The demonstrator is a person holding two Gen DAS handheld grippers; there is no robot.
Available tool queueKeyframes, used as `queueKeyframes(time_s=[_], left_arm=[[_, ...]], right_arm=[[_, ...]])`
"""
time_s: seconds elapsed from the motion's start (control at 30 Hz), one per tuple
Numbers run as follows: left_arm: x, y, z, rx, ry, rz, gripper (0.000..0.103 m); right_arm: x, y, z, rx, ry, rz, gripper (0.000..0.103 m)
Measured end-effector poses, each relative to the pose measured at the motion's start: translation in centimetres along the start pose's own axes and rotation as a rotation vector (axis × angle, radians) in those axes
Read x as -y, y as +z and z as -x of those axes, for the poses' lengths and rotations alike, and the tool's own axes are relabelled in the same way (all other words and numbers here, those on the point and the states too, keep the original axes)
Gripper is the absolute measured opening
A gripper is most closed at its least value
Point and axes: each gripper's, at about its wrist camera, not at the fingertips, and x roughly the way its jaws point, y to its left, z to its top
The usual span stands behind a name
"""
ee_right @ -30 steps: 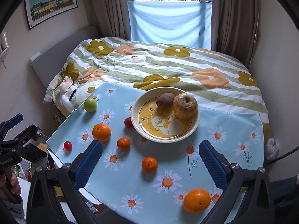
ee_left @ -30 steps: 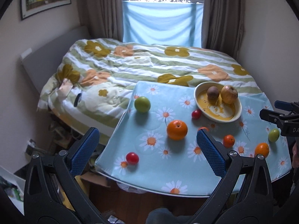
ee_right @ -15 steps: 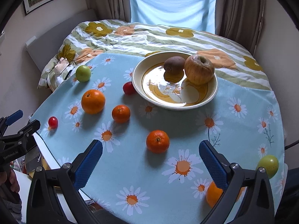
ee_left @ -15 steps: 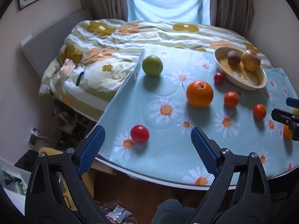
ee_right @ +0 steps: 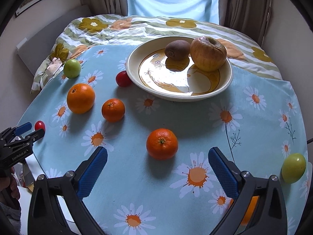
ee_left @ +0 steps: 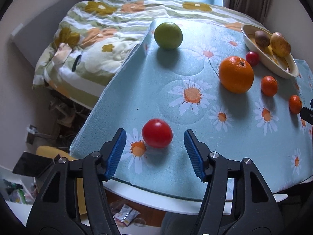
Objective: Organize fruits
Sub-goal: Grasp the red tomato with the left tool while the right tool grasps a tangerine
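A red tomato (ee_left: pixel 157 135) lies near the table's left edge, just ahead of my open left gripper (ee_left: pixel 154 140), whose blue pads stand either side of it without touching. My right gripper (ee_right: pixel 157 157) is open, with a small mandarin (ee_right: pixel 162 144) just ahead between its pads. A cream bowl (ee_right: pixel 228 78) holds a kiwi (ee_right: pixel 177 50) and a brown apple (ee_right: pixel 208 53). On the blue daisy cloth lie a large orange (ee_right: pixel 80 100), another mandarin (ee_right: pixel 113 110), a second red tomato (ee_right: pixel 122 78) and a green apple (ee_right: pixel 72 68).
A second green fruit (ee_right: pixel 293 167) lies at the table's right edge, and an orange (ee_right: pixel 248 211) shows partly behind my right finger. A bed with a flowered quilt (ee_left: pixel 93 39) stands behind the table. Clutter lies on the floor (ee_left: pixel 62 113) below the left edge.
Both grippers have moved down and forward toward the table. The left one has closed in around the red tomato and narrowed its opening. The right one has come up to the small mandarin.
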Motion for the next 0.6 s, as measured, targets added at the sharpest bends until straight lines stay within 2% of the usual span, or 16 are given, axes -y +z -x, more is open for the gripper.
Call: queueKeyframes(time_s=[0.13, 0.17, 0.2, 0.33, 0.37, 0.43, 0.5, 0.6], left_arm=[[-0.2, -0.1, -0.7, -0.021, -0.012, -0.004, 0.057], [-0.2, -0.1, -0.9, -0.025, -0.017, -0.007, 0.051], [-0.1, -0.1, -1.0, -0.030, -0.022, -0.010, 0.049], [-0.1, 0.1, -1.0, -0.023, -0.035, -0.017, 0.047], [-0.1, 0.1, -1.1, -0.022, -0.042, -0.016, 0.043], [0.0, 0.1, -1.1, -0.022, -0.057, -0.015, 0.039], [0.1, 0.0, -1.0, -0.020, -0.054, -0.024, 0.038], [0.1, -0.1, -0.9, -0.022, -0.061, -0.024, 0.038]], right_arm=[[-0.1, -0.2, -0.3, -0.011, -0.008, -0.013, 0.100], [-0.2, -0.3, -0.4, -0.014, -0.010, -0.018, 0.100], [-0.2, -0.5, -0.4, -0.016, -0.011, -0.021, 0.100], [-0.5, -0.7, -0.5, -0.021, -0.016, -0.026, 0.100], [-0.5, -0.8, -0.5, -0.023, -0.016, -0.027, 0.100], [-0.4, -0.9, -0.5, -0.025, -0.014, -0.031, 0.095], [-0.4, -1.0, -0.6, -0.032, -0.011, -0.035, 0.086], [-0.2, -1.0, -0.9, -0.038, -0.011, -0.044, 0.081]])
